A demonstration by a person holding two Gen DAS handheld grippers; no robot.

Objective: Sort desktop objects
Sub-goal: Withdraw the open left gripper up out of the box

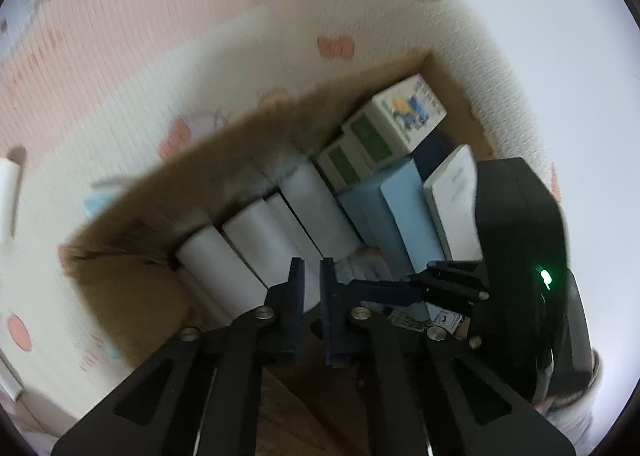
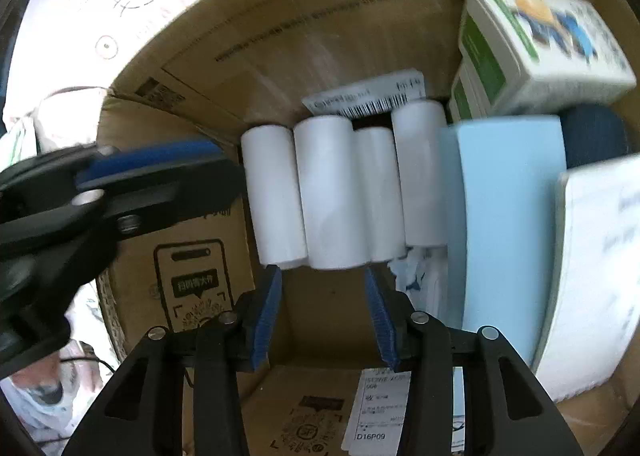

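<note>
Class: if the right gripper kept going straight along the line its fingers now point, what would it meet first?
Most likely the white rolls lying side by side in the cardboard box. They sit just beyond the open right gripper, nothing between its fingers. Depth is unclear; it might reach the box floor just short of them.

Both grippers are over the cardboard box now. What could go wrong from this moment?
The left gripper and right gripper hang close together above the white rolls, so they might collide. The rolls lie loose side by side; a nudge could roll them. The cardboard box is crowded, so fingers could catch the light blue box.
</note>
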